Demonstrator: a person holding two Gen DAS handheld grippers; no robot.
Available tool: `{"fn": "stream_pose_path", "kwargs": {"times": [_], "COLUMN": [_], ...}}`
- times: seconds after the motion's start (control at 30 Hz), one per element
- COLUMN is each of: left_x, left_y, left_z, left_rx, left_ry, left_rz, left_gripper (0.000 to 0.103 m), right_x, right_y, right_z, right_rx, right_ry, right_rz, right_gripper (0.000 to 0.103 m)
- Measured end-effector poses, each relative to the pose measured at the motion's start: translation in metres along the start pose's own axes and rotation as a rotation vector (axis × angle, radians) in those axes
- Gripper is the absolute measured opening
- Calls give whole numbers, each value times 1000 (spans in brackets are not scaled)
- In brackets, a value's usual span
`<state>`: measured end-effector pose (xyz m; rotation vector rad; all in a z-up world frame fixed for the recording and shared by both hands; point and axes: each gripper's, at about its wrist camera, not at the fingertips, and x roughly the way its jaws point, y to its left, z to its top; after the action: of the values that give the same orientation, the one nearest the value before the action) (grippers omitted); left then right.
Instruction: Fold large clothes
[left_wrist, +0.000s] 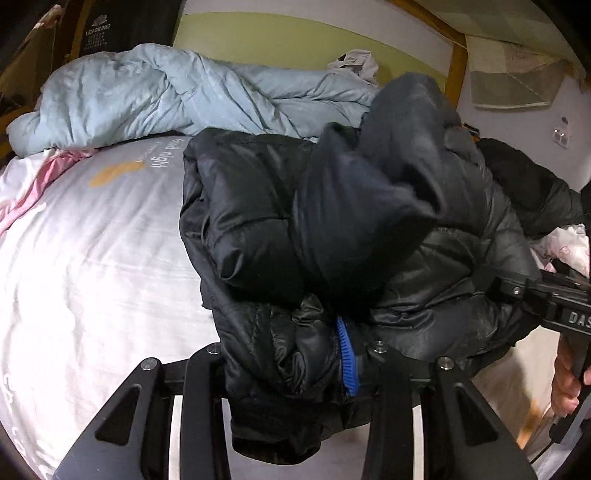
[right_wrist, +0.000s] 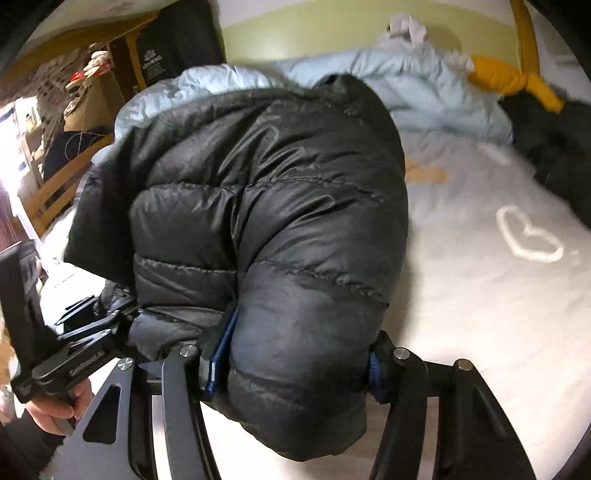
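Left wrist view first: your left tool (left_wrist: 291, 354) has its jaws partly closed on a bunched edge of the black quilted puffer jacket (left_wrist: 258, 221), with one blue ribbed pad (left_wrist: 347, 358) pressing into the fabric. That jacket is lifted in a loose mound above the white printed bed sheet (left_wrist: 92, 258), in front of the crumpled pale blue duvet (left_wrist: 155, 96) heaped at the far side of the bed. Your right tool (left_wrist: 517, 288) shows at the jacket's right edge, buried in its folds.

Right wrist view next: your right tool (right_wrist: 295, 358) sits about half open, with both blue pads squeezed against a thick roll of the same jacket, which hangs over the sheet just left of the white heart print (right_wrist: 528, 236).

My advice: keep both grips firm, since the slick shell looks prone to slipping. Carry the two held edges together at the same height, then lay the fold down flat on the sheet before letting go.
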<state>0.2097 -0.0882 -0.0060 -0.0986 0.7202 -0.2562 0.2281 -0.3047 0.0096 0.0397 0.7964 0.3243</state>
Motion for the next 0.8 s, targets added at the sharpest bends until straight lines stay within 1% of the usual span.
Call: {"fn": "stream_pose_path", "kwargs": {"times": [0.13,0.27,0.4,0.47,0.53,0.63,0.7,0.77,0.8], "left_x": [-12,-20,-22,-20,-13,3,25,38,52], "left_y": [-5,-21,-56,-76,-104,-151,-182,-212,-227], "left_z": [1,16,33,43,58,81,101,109,116], "left_rx": [36,75,135,134,141,177,199,220,228], "left_ry": [-56,-109,-157,-175,-190,-221,-241,-252,-251], "left_rz": [0,-22,-64,-98,-139,-184,-222,-254,-272], "left_gripper": [36,36,36,36,36,36,36,36,36], "right_x": [-20,-41,-76,-92,-111,-135,-149,-160,-165], "right_y": [5,-7,-33,-47,-74,-114,-142,-171,-188], "right_z": [-4,-5,0,4,12,24,30,34,36], "right_rx": [-41,-5,-7,-15,21,52,58,74,83], "right_ry": [-52,-81,-126,-147,-175,-220,-261,-299,-316], "right_rz": [-27,-12,-24,-42,-61,-130,-174,-219,-247], "right_gripper": [60,60,60,60,60,61,61,61,62]}}
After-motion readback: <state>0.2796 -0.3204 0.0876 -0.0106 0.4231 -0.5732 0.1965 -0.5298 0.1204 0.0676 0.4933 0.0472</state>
